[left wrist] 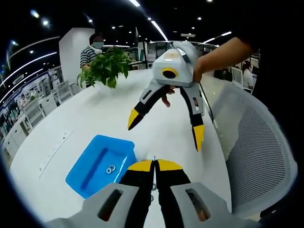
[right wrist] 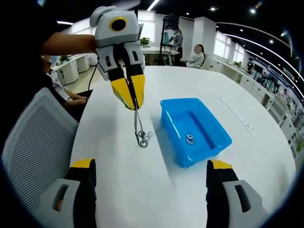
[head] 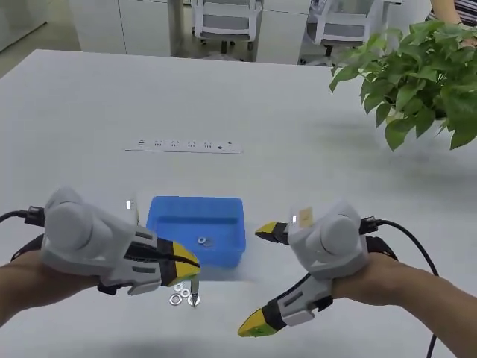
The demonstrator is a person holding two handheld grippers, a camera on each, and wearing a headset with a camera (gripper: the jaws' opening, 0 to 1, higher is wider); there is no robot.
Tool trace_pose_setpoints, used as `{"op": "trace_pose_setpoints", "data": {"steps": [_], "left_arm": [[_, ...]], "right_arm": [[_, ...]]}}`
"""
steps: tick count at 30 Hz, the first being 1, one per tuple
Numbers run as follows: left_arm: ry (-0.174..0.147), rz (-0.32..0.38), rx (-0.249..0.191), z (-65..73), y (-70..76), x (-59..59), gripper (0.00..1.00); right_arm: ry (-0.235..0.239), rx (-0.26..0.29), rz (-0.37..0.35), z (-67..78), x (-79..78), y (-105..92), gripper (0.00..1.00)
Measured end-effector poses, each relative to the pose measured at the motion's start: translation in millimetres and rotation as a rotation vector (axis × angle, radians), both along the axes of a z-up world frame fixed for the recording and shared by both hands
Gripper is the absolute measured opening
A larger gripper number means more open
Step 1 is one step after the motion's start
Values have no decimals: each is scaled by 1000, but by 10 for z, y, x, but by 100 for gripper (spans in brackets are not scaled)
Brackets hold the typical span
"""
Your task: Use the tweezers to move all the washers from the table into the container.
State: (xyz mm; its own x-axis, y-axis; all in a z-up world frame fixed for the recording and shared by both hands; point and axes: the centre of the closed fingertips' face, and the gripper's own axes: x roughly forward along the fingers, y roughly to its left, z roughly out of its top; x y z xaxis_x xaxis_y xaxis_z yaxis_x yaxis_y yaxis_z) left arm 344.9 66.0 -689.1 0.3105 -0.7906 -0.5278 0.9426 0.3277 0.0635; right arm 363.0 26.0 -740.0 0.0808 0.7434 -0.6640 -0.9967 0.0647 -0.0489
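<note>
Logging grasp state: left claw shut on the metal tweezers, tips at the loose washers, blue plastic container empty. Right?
Wrong on one point: the blue plastic container isn't empty; the right gripper view shows silver metal washers lying inside it. The rest holds: left claw shut on the thin metal tweezers, tips at the loose washers beside the container.

Tweezers point(right wrist: 137, 123) hang from the left gripper's point(head: 192, 262) jaws, tips among loose washers point(right wrist: 150, 134) on the table point(head: 298, 149). Beyond those jaws sits the container point(right wrist: 199, 156), two washers point(right wrist: 190, 139) inside, right gripper point(head: 256, 277) alongside.
</note>
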Motion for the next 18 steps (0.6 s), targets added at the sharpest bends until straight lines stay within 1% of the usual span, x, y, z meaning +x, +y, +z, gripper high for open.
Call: {"op": "trace_pose_setpoints", "data": {"steps": [5, 8, 12, 18], "left_arm": [[11, -13, -2, 1, -2, -23, 5], [8, -19, -2, 1, -4, -28, 5], [7, -34, 2, -2, -16, -46, 5], [2, -54, 15, -3, -15, -49, 5]], "right_arm": [[3, 2, 13, -4, -18, 35, 95], [5, 6, 32, -5, -46, 64, 92], [6, 18, 75, -6, -107, 135, 83], [-2, 20, 124, -28, -147, 229, 67]]}}
